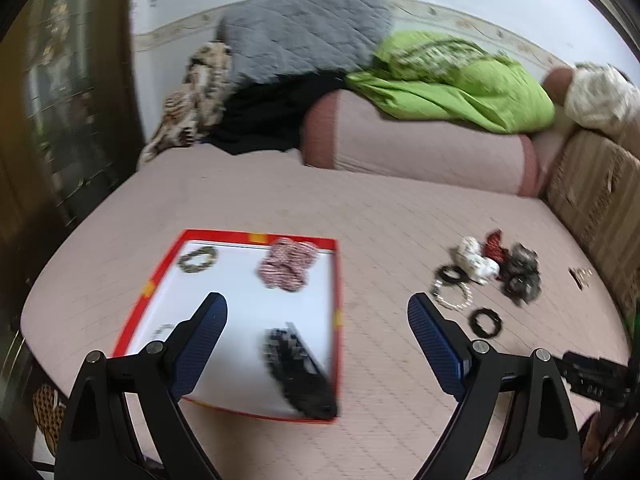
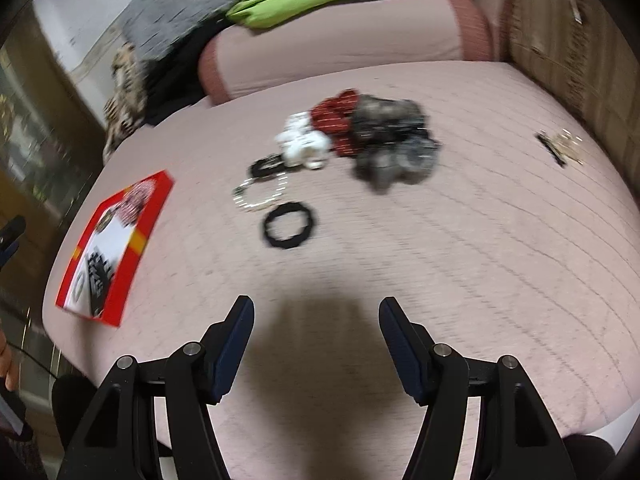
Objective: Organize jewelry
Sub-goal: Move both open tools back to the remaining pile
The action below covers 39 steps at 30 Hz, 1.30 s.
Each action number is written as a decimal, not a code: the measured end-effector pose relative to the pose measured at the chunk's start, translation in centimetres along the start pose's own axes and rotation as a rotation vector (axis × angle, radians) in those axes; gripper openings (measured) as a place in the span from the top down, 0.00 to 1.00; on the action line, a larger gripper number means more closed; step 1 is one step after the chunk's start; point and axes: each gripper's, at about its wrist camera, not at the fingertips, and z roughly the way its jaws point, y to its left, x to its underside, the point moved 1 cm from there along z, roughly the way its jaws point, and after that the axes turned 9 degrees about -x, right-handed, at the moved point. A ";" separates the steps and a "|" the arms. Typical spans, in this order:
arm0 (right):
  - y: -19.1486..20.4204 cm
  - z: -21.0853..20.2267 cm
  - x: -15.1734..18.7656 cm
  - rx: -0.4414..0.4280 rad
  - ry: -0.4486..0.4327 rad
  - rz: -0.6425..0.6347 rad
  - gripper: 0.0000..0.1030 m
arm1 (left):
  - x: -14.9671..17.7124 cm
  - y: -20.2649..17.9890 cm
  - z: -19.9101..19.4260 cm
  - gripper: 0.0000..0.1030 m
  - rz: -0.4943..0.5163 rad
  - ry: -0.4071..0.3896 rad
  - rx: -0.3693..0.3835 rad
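Note:
A red-rimmed white tray (image 1: 340, 280) lies on the pink bed and holds a red-and-white scrunchie (image 1: 286, 263), a beaded bracelet (image 1: 197, 259) and a black hair clip (image 1: 298, 372). My left gripper (image 1: 318, 312) is open and empty above the tray's near right part. To the right lies a pile: white scrunchie (image 2: 304, 142), red scrunchie (image 2: 338, 120), grey scrunchies (image 2: 394, 140), a pearl bracelet (image 2: 260, 194) and a black hair tie (image 2: 289, 225). My right gripper (image 2: 316, 316) is open and empty, well short of the black hair tie. The tray also shows in the right wrist view (image 2: 150, 220).
A small gold and black piece (image 2: 560, 146) lies at the far right near a cardboard box (image 2: 580, 40). A pink bolster (image 1: 420, 148), green blanket (image 1: 460, 80) and grey pillow (image 1: 304, 36) line the back. The bed edge drops off at left.

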 end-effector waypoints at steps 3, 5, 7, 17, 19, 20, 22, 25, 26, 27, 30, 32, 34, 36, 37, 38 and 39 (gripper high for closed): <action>-1.7 -0.4 -0.2 0.011 -0.014 0.030 0.32 | -0.1 -2.6 0.5 0.12 0.043 0.023 0.029; -2.6 -0.4 -0.3 0.016 -0.022 0.045 0.32 | -0.2 -4.3 0.9 0.12 0.073 0.035 0.051; -3.1 -0.4 -0.4 0.019 -0.027 0.051 0.32 | -0.2 -5.9 1.3 0.12 0.100 0.042 0.065; -5.1 0.5 -1.6 0.021 -0.034 0.061 0.32 | 0.6 -13.6 6.2 0.12 0.233 0.146 0.114; -5.6 0.9 -1.9 0.025 -0.032 0.066 0.32 | 1.0 -14.8 7.4 0.12 0.261 0.158 0.118; -5.8 1.0 -2.1 0.027 -0.032 0.067 0.32 | 1.0 -15.0 7.8 0.12 0.268 0.162 0.117; -6.2 1.5 -2.6 0.035 -0.034 0.068 0.32 | 1.2 -15.6 8.9 0.12 0.282 0.176 0.114; -6.5 2.1 -3.6 0.045 -0.038 0.064 0.32 | 1.2 -16.2 10.9 0.12 0.282 0.209 0.116; -6.6 2.3 -4.0 0.048 -0.041 0.062 0.32 | 1.2 -16.4 11.9 0.12 0.275 0.229 0.116; -6.7 2.6 -4.4 0.052 -0.044 0.060 0.32 | 1.2 -16.5 12.5 0.12 0.269 0.242 0.118; -7.0 3.5 -5.5 0.054 -0.055 0.060 0.32 | 1.2 -16.6 14.7 0.12 0.248 0.282 0.122; -7.1 4.0 -6.0 0.050 -0.060 0.061 0.32 | 1.2 -16.7 16.0 0.12 0.239 0.307 0.126; -7.3 4.7 -6.5 0.047 -0.064 0.064 0.32 | 1.2 -16.8 17.0 0.12 0.231 0.322 0.135; -7.4 5.3 -7.1 0.044 -0.068 0.070 0.32 | 1.0 -16.9 18.1 0.12 0.218 0.333 0.150; -7.5 5.7 -7.4 0.042 -0.070 0.075 0.32 | 0.9 -17.0 18.4 0.12 0.215 0.335 0.152; -7.6 5.9 -7.5 0.041 -0.071 0.077 0.32 | 0.9 -17.1 18.9 0.12 0.209 0.339 0.158; -7.8 6.3 -7.8 0.040 -0.070 0.082 0.32 | 0.8 -17.1 19.2 0.15 0.207 0.341 0.164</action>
